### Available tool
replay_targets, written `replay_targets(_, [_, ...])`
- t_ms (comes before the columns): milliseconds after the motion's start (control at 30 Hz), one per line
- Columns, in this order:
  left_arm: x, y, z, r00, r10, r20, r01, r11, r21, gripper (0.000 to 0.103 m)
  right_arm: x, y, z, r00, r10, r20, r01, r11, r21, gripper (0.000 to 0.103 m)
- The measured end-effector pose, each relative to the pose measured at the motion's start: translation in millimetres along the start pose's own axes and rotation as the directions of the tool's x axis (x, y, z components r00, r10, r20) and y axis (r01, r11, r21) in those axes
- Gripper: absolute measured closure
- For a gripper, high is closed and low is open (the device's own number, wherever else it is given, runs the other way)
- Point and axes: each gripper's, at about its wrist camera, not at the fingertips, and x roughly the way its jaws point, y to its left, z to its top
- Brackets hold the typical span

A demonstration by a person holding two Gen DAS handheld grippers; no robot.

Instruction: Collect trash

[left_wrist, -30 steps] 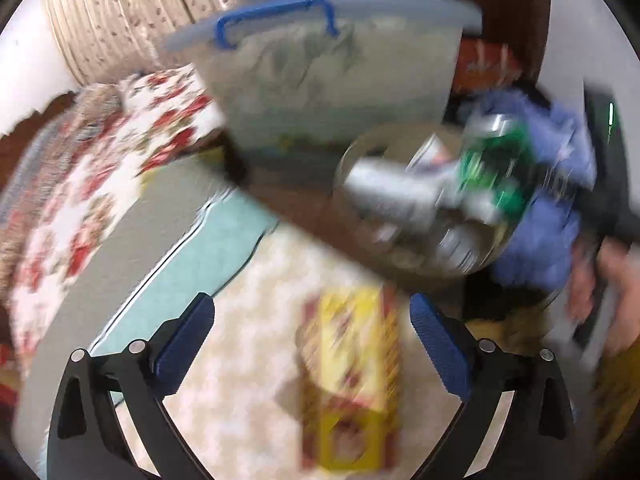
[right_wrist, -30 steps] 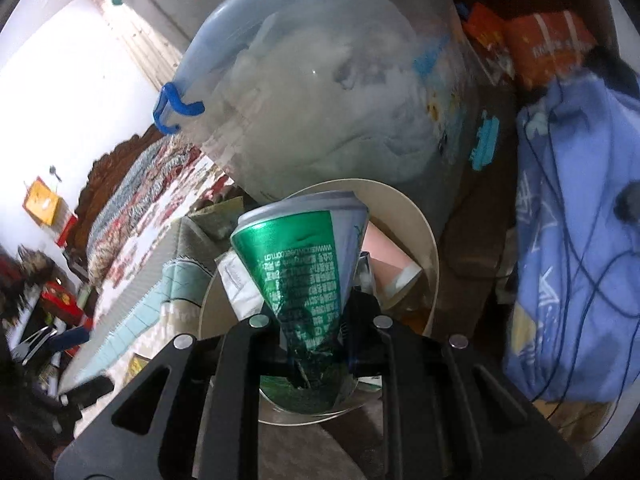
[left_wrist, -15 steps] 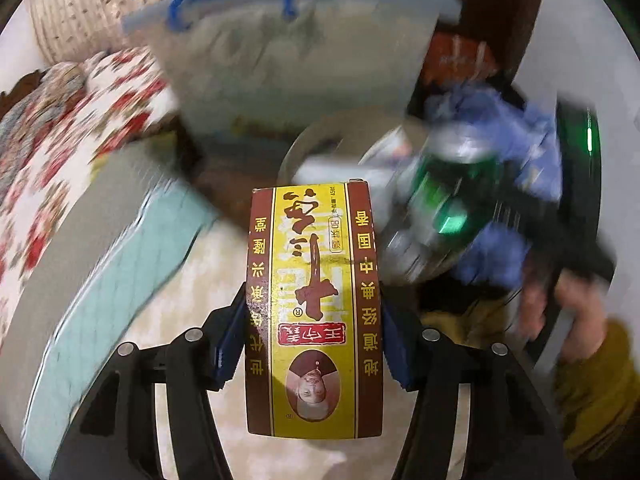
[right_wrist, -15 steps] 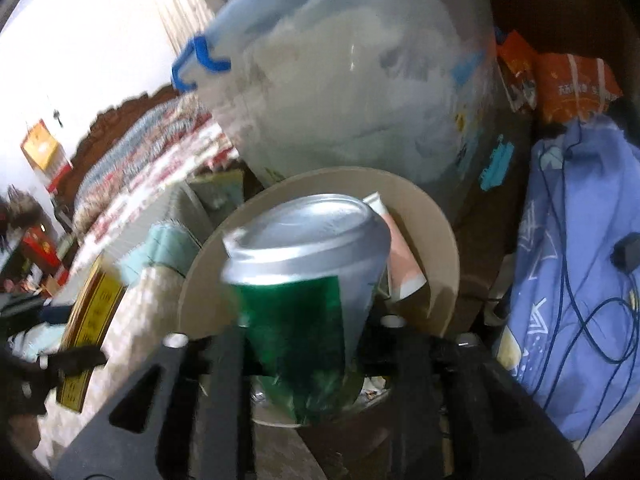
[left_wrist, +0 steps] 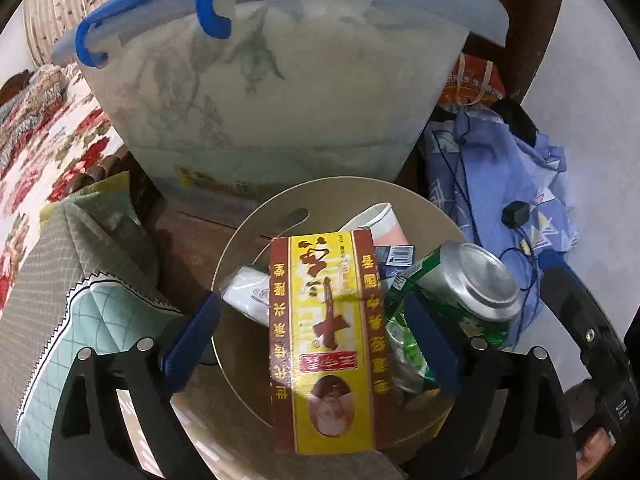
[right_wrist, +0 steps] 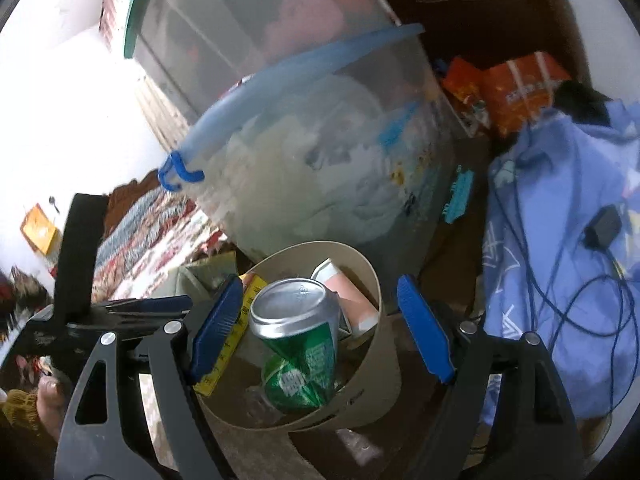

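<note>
A round beige bin (left_wrist: 248, 240) holds several pieces of trash. Above its mouth, a yellow and red carton (left_wrist: 324, 340) stands on end between the jaws of my left gripper (left_wrist: 312, 340). Those jaws are opening and the blue pads (left_wrist: 192, 340) stand clear of the carton's sides. A dented green can (right_wrist: 296, 336) rests upright in the bin (right_wrist: 384, 380), between the jaws of my right gripper (right_wrist: 320, 328). These jaws are opening too, with gaps on both sides of the can. The can (left_wrist: 472, 292) leans at the bin's right side in the left wrist view.
A large translucent storage box (left_wrist: 280, 80) with a blue-handled lid stands right behind the bin. Blue cloth with black cables (left_wrist: 500, 184) lies to the right, orange packets (right_wrist: 520, 88) behind it. Floral bedding (left_wrist: 48, 140) and a teal mat (left_wrist: 100, 320) lie to the left.
My left gripper closed on the carton, carried it from the floor to the bin and opened. My right gripper opened and let go of the green can, which now sits in the bin.
</note>
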Motion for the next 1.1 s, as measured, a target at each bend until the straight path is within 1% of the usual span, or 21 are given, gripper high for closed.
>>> replay_targets(100, [-15.3,5.6,-4.4,1.0,0.003,0.029,-0.003,1.0,-0.007,0.014,-16.4,4.1,-6.1,1.0,0.011,0.009,-0.011,1.0,0.01,0.024])
replay_targets(167, [-33.6,9.1,-11.7,0.998,0.0,0.055,0.001,1.0,-0.011,0.014,-25.2,8.3,-9.5,1.0,0.024,-0.002,-0.024,1.0,0.015,0.024])
replay_targets(233, [-54.9,12.0,-24.9,0.996,0.019,0.083,-0.018,1.0,-0.008,0.013,-40.7,16.5,-16.4,0.999,0.047,-0.015,-0.047,0.999,0.019,0.024])
replay_targets(333, [-87.3,15.5,-54.3,0.993,0.024,0.112,-0.024,1.0,-0.004,0.012,-64.4,34.7,-32.5,0.997,0.071,-0.04,-0.071,0.997,0.009,0.024])
replay_targets(400, [-106.7,17.2,-75.1,0.992,0.033,0.126,-0.032,0.999,-0.006,0.008,-74.5,45.6,-41.7,0.995,0.083,-0.055,-0.083,0.997,0.002,0.024])
replay_targets(467, [-127.4,19.6,-99.5,0.989,0.058,0.134,-0.056,0.998,-0.015,0.009,-86.4,59.9,-55.2,0.993,0.096,-0.068,-0.096,0.995,-0.002,0.024])
replay_targets(500, [-139.0,20.2,-113.8,0.987,0.083,0.139,-0.082,0.997,-0.015,0.009,-92.9,67.2,-63.0,0.992,0.105,-0.07,-0.105,0.994,0.004,0.023])
replay_targets(567, [-155.5,22.2,-134.5,0.98,0.14,0.144,-0.138,0.99,-0.02,0.009,-104.4,80.6,-77.3,0.991,0.112,-0.075,-0.112,0.994,0.014,0.023])
replay_targets(633, [-170.2,26.1,-154.6,0.972,0.182,0.148,-0.18,0.983,-0.033,0.009,-114.3,94.6,-93.8,0.99,0.107,-0.087,-0.105,0.994,0.037,0.023])
replay_targets(700, [-185.8,32.5,-176.5,0.964,0.223,0.144,-0.217,0.974,-0.059,0.009,-123.6,108.0,-111.4,0.989,0.101,-0.108,-0.095,0.994,0.063,0.02])
replay_targets(800, [-208.6,44.1,-201.7,0.955,0.257,0.15,-0.243,0.964,-0.109,0.009,-134.6,124.2,-128.4,0.986,0.101,-0.135,-0.093,0.993,0.067,0.018])
replay_targets(867, [-221.3,50.3,-215.4,0.949,0.275,0.154,-0.256,0.958,-0.132,0.009,-144.3,135.5,-138.1,0.986,0.091,-0.136,-0.084,0.995,0.059,0.016])
replay_targets(900, [-228.0,52.6,-222.2,0.945,0.287,0.159,-0.266,0.954,-0.14,0.009,-150.0,141.6,-142.4,0.987,0.087,-0.135,-0.08,0.995,0.054,0.015])
replay_targets(1000, [-249.5,56.9,-244.0,0.921,0.34,0.188,-0.314,0.937,-0.156,0.009,-168.1,158.7,-154.1,0.989,0.058,-0.133,-0.054,0.998,0.036,0.01])
replay_targets(1033, [-257.2,59.0,-252.0,0.917,0.348,0.196,-0.319,0.933,-0.163,0.009,-173.0,163.0,-156.3,0.99,0.056,-0.13,-0.052,0.998,0.03,0.009])
replay_targets(1100, [-267.5,60.1,-263.0,0.914,0.35,0.206,-0.318,0.932,-0.174,0.009,-183.8,172.0,-161.5,0.991,0.055,-0.124,-0.053,0.998,0.018,0.009])
